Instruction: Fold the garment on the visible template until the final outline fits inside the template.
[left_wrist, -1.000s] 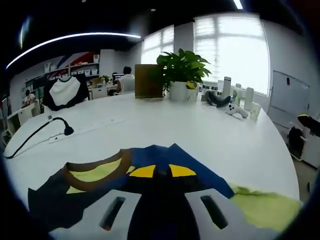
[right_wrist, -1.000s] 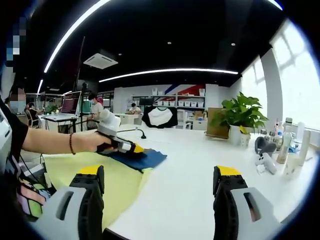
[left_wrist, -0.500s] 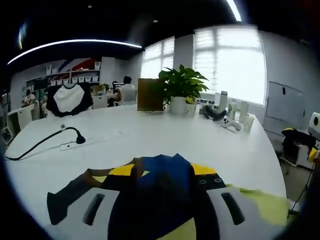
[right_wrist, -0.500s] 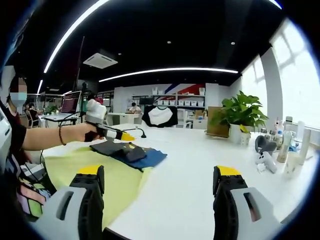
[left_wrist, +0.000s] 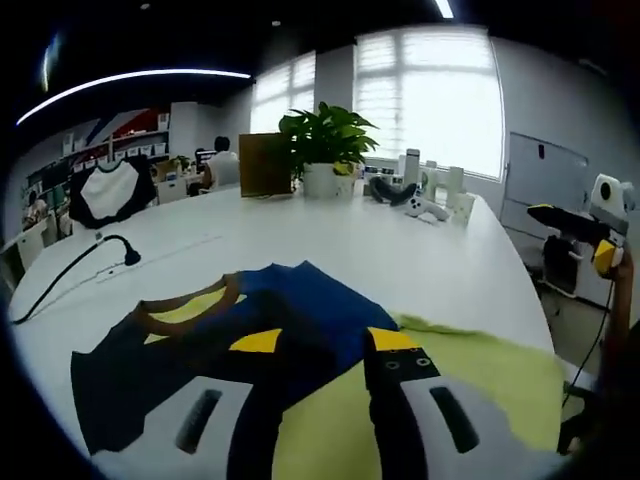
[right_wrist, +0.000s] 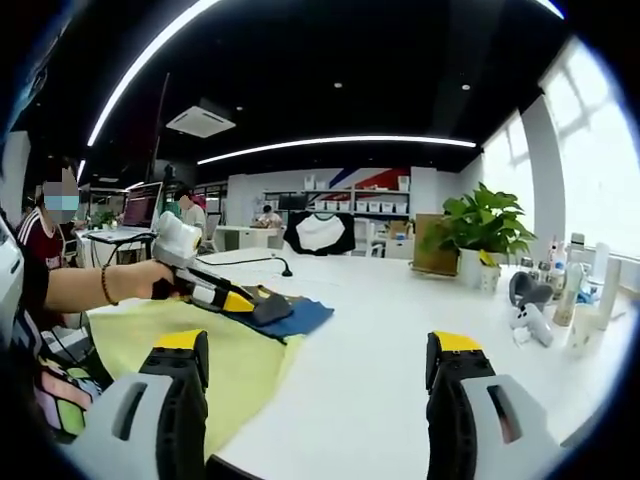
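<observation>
Mid-fold: dark blue fabric garment (left_wrist: 290, 315) half off yellow-green sheet template (left_wrist: 470, 355) on white tabletop (left_wrist: 400, 250). Left gripper (left_wrist: 318, 342) pinches it; right gripper (right_wrist: 318, 352) spread, idle.

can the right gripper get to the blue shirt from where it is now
Probably yes. The right gripper is open with bare white table ahead, and nothing stands between it and the blue shirt. The left gripper is already at the shirt, so it would need to come in beside it.

Bright window (left_wrist: 430, 100) glare, ceiling strip light (right_wrist: 340, 143), dim ceiling; fisheye bends edges.
</observation>
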